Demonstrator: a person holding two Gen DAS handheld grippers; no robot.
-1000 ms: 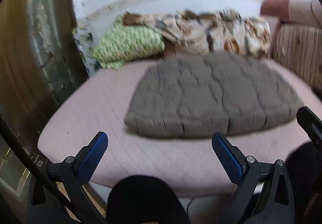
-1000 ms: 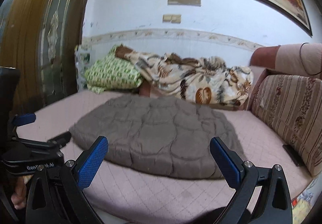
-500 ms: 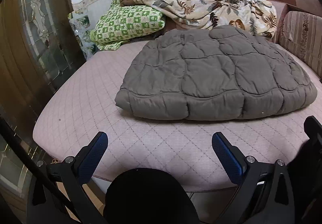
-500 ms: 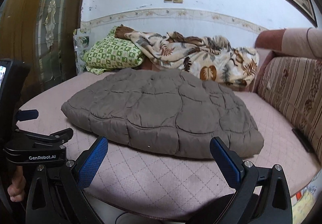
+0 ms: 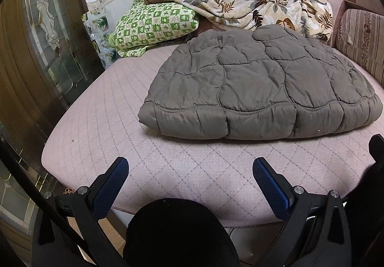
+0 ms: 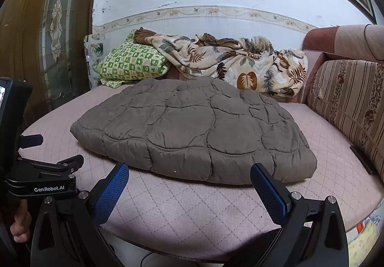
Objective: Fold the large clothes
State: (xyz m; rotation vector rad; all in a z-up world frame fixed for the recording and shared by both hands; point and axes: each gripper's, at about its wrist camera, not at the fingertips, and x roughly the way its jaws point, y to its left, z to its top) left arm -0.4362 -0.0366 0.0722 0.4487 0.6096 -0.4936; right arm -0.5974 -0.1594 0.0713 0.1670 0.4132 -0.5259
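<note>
Grey quilted jacket [image 5: 261, 84] folded on the pink bed [image 5: 100, 137]
We hold the left gripper [image 5: 189, 174] and right gripper [image 6: 189, 180] near it, jaws wide apart, empty; green pillow [image 6: 132, 63], leaf-print blanket [image 6: 240, 65] by the far wall

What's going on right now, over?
Left gripper and right gripper open, empty. Grey quilted jacket lies on bed, untouched. Nothing in the way.

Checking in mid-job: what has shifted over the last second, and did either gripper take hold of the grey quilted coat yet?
Both grippers have moved in toward the grey quilted coat, which looms larger in both views. Left gripper and right gripper remain open and short of it, holding nothing. The coat lies as before on the pink mattress.
</note>
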